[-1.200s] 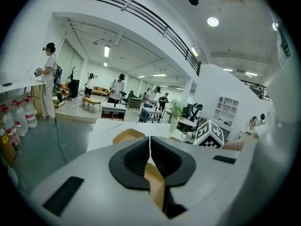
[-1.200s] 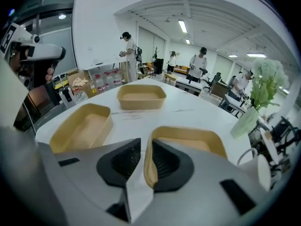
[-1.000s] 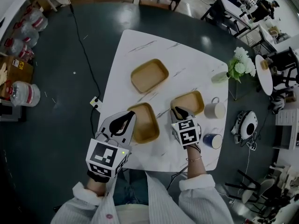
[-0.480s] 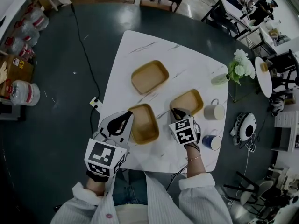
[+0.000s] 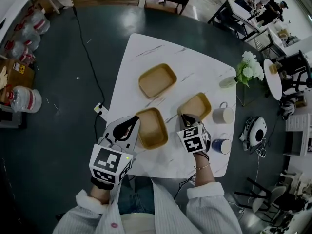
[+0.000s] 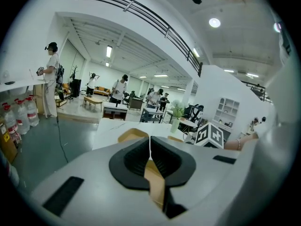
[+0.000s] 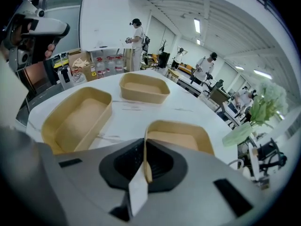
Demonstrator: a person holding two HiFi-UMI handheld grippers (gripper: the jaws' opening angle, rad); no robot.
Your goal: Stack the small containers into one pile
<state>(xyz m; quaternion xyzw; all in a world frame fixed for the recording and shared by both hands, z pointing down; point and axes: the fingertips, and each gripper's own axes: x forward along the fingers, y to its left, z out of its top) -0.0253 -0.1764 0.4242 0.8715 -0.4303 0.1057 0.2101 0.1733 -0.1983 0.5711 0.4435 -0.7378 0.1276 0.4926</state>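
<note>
My left gripper (image 5: 130, 122) is at the near-left of the white marble table (image 5: 146, 52). Its jaws are closed on the left wall of the near-left container (image 5: 152, 128). In the left gripper view a tan strip of that wall runs down between the dark pads (image 6: 164, 161), which are pressed together on it.

The far container (image 5: 157, 80) lies by itself toward the far side of the table, well apart from both grippers. In the right gripper view it shows beyond the other two (image 7: 143, 87). The near-left container shows there as a long tan tub at the left (image 7: 77, 119).

My right gripper (image 5: 185, 117) is right of the near-left container. It pinches the near wall of the right container (image 5: 196, 106). In the right gripper view the thin tan rim stands upright between the closed jaws, and the rest of the tub opens out just beyond them (image 7: 181, 138).

All three containers are apart from one another on the tabletop, and none sits inside another.

Further right, a white mug (image 5: 223, 115) stands just beside the right container. A blue cup (image 5: 222, 146) stands nearer to me, by my right hand. A vase of white flowers (image 5: 248, 67) is at the table's far-right edge.
</note>
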